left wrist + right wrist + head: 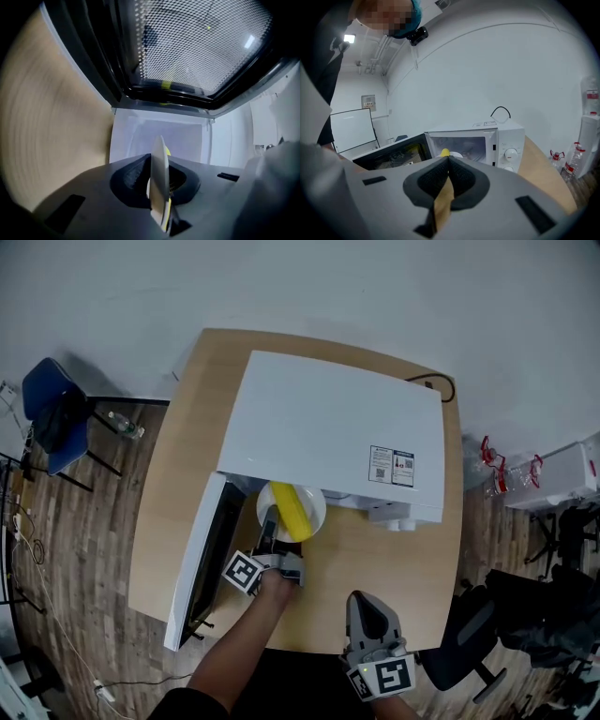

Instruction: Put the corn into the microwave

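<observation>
At the far left, off the table (173, 493), a blue chair (49, 409) stands on the wood floor (89, 549). On the table, the microwave (333, 427) has its door (199, 568) swung open to the left, with the dark glass facing the opening. Just right of the door, the left claw (270, 523) is clamped on the rim of a white plate (315, 504). The plate carries the yellow corn (292, 510) and sits at the mouth of the white cavity, partly under the microwave's top. Strips of wood show along the table's left side and front. Over the front edge, apart from the plate, the right claw (362, 598) has its jaws closed tip to tip. Bottles (511, 470) stand on the floor beyond the table's right edge.
</observation>
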Available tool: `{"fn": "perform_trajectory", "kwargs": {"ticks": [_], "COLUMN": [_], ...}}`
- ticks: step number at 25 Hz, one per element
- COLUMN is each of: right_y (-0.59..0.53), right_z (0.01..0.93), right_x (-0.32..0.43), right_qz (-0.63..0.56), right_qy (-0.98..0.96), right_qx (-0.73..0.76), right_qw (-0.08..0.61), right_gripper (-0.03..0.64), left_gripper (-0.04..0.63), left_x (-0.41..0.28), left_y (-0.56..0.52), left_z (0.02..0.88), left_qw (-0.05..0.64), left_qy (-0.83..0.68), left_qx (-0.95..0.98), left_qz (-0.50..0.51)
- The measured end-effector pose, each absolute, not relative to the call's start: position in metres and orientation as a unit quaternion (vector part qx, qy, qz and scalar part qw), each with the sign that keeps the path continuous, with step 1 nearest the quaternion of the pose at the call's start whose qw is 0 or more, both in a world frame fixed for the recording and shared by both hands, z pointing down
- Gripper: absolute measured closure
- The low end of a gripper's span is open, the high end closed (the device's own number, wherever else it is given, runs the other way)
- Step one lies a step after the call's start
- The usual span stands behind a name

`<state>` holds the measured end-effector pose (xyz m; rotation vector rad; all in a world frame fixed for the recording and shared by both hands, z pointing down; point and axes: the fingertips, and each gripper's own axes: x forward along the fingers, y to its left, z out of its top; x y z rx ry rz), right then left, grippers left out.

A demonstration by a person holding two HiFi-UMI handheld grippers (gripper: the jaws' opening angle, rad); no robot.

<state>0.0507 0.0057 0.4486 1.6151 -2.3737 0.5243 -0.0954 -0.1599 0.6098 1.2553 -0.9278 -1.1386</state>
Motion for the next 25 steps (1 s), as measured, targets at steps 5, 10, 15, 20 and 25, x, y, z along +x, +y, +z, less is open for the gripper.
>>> {"fn": "perform_trajectory", "kwargs": {"ticks": [5, 10, 15, 20, 25], "right_y": [-0.003, -0.006, -0.011, -0.024, -0.025], "right_z": [0.464, 0.469, 0.482, 0.483, 0.485], "right_x": [0.055, 0.065, 0.076, 0.09, 0.116], "right_qz": [0.189, 0.21, 0.226, 0.228, 0.245], "right_qy": [-0.809, -0.804, -0.801, -0.801, -0.789], "right_qx": [0.543, 0.543, 0.538, 0.537, 0.547], "right_qw": [0.122, 0.122, 0.134, 0.135, 0.138], "right_gripper": [0.557, 0.557, 0.557, 0.557, 0.557], "left_gripper": [0.568, 0.568, 0.568, 0.569, 0.569], "left_x": [-0.09, -0.084, -0.085, -0.082, -0.077], "left_y": [-0.177, -0.186, -0.19, -0.197, -0.207], "left_z": [0.629, 0.636, 0.646, 0.649, 0.647], "left_qw": [0.569, 0.571, 0.572, 0.572, 0.564], "left_qy": [-0.412, -0.432, -0.447, -0.457, -0.474], "left_qx": [0.529, 0.519, 0.506, 0.497, 0.501], "left_qz": [-0.476, -0.467, -0.466, -0.466, -0.454]}}
